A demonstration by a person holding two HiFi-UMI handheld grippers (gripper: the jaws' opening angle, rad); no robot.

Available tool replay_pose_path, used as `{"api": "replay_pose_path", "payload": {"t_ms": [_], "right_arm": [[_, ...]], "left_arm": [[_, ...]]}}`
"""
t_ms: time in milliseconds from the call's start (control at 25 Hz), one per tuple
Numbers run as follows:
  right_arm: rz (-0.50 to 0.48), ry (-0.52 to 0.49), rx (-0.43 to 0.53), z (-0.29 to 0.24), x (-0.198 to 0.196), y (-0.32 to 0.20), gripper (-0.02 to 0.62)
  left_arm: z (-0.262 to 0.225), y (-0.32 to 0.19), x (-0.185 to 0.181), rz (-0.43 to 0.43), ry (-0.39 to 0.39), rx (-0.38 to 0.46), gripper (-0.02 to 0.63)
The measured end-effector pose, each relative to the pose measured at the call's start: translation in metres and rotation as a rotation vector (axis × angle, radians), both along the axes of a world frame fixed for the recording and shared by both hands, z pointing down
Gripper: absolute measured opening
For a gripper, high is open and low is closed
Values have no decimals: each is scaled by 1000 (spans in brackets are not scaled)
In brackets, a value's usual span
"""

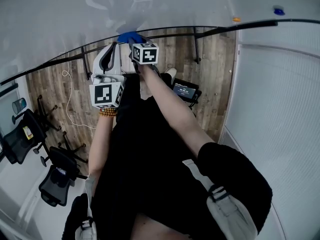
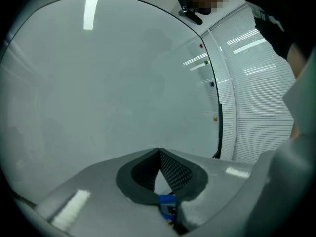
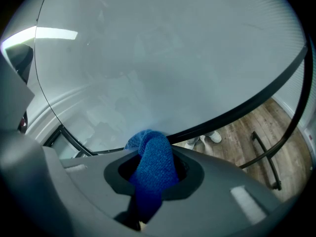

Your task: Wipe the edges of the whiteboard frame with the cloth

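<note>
Two grippers are up at the board, only one doing the job. The right gripper [image 1: 131, 40] is clamped on the blue cloth [image 3: 154, 169]. A fold of cloth bulges past the jaw tips and presses onto the black bottom rail of the whiteboard frame [image 3: 237, 107]. The left gripper [image 2: 159, 156] has its jaws closed together with nothing between them. It sits just left of the right one, slightly nearer the person, and points at the whiteboard [image 2: 108, 83] face; the head view does not show it on the rail.

Key relation: the rail's long axis runs left-right across the scene, and the cloth touches it left of centre. The frame is directly ahead of the right gripper, already in contact, so that hand is the nearer one. The wipe probably has to slide sideways along the rail, and the longer run lies to the right.

A black stand strut [image 1: 196, 45] meets the rail from below, right of the cloth, and a second strut [image 1: 86, 64] stands to the left. These look like the only things that could snag the cloth if it wraps under the rail. An orange magnet [image 1: 236, 19] and a blue magnet [image 1: 278, 10] sit on the board face far right, above the rail and not on it. Far below is the wood floor [image 1: 215, 84], with a dark device [image 1: 186, 90] showing a lit display. The office chairs [image 1: 56, 181] at left are well apart from the work.
</note>
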State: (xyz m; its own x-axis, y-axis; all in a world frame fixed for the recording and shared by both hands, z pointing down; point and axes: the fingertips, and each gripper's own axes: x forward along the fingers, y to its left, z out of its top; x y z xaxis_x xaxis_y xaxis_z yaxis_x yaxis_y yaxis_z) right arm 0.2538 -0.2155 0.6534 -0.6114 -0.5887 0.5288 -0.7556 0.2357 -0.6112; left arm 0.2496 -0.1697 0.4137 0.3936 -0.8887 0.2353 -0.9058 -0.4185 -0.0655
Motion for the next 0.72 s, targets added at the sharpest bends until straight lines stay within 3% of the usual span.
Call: {"api": "replay_pose_path", "payload": {"t_ms": [600, 720], "right_arm": [[17, 2, 8, 0, 46, -2, 91], [13, 1, 15, 9, 65, -1, 91]], "left_arm": [[5, -7, 46, 48, -1, -6, 0], [15, -8, 70, 63, -6, -5, 0]]}}
